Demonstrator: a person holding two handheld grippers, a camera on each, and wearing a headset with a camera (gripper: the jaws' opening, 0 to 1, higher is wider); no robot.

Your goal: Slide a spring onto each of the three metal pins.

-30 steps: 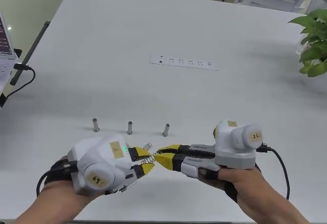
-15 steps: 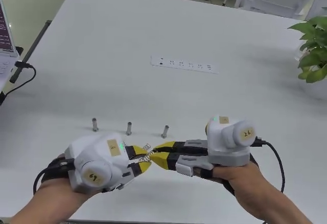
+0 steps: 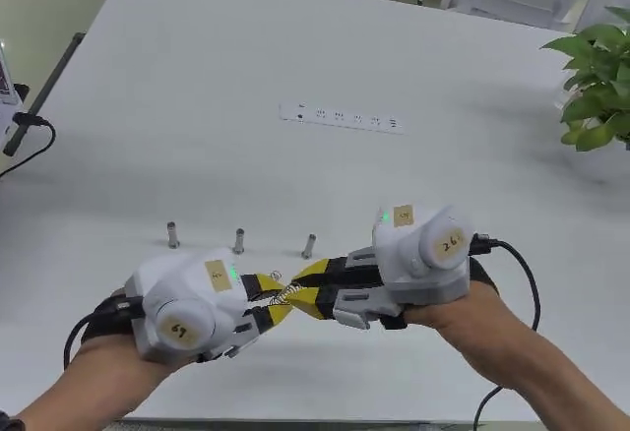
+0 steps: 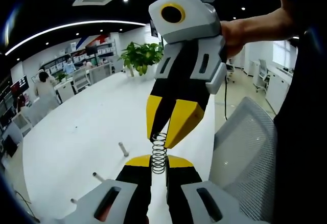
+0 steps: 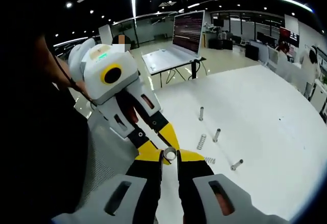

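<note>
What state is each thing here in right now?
Spring: held between both claws.
Left claw: shut on the spring.
Right claw: shut on the same spring.
Three metal pins: upright, bare.
Two loose springs: lying on the table.
Laptop: open, screen lit.

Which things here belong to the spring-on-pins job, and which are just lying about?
Job in hand:
- spring held between both grippers
- left gripper
- right gripper
- three pins
- two loose springs on the table

Lying about:
- power strip
- plant
- laptop
</note>
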